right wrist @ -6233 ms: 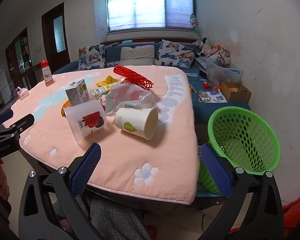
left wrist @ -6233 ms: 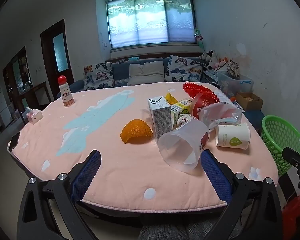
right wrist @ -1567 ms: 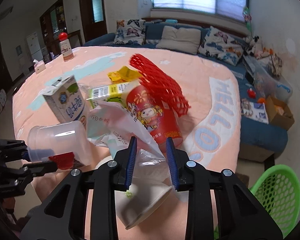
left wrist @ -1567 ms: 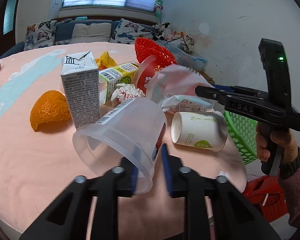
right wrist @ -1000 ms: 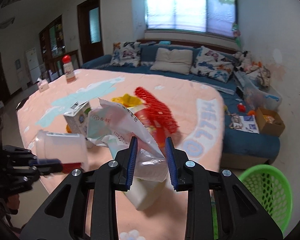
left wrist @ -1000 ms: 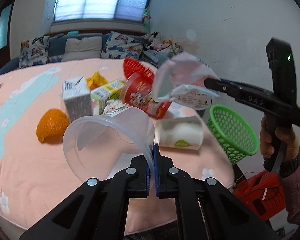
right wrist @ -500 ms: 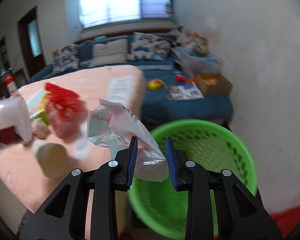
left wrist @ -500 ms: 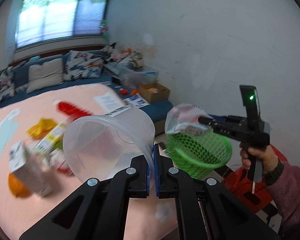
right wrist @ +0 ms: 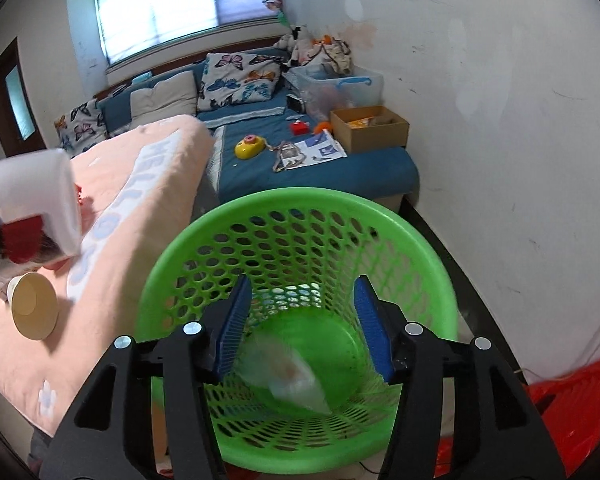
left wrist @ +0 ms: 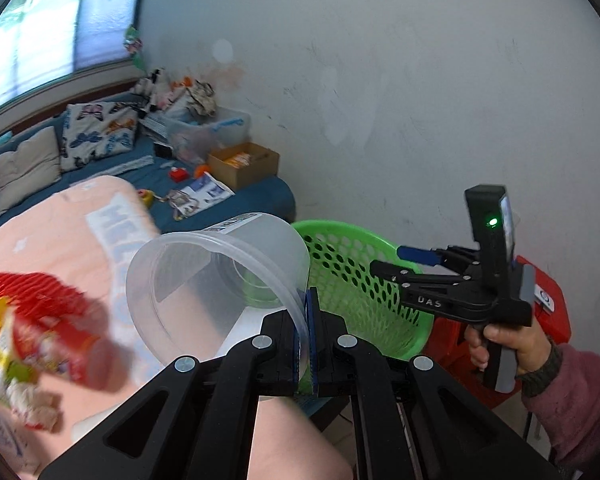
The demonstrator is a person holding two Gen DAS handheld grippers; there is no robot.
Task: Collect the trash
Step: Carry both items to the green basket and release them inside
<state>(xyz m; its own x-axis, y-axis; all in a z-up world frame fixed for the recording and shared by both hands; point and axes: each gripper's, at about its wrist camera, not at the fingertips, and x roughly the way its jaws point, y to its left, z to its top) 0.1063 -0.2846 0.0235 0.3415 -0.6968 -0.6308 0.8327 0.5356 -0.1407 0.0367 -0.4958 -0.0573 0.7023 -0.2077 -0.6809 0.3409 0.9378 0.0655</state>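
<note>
Motion-blurred plastic bag [right wrist: 290,376] in the green basket [right wrist: 416,232]; smeared table litter [left wrist: 40,336].

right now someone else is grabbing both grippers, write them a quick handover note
Left gripper: shut on the rim of the clear plastic cup, held beside the green basket, not yet over it.
Right gripper: open above the basket, holding nothing.
Done: the plastic bag lies in the basket's bottom.
Left: drop the cup in, then fetch the paper cup and the blurred red and yellow wrappers on the pink table.
</note>
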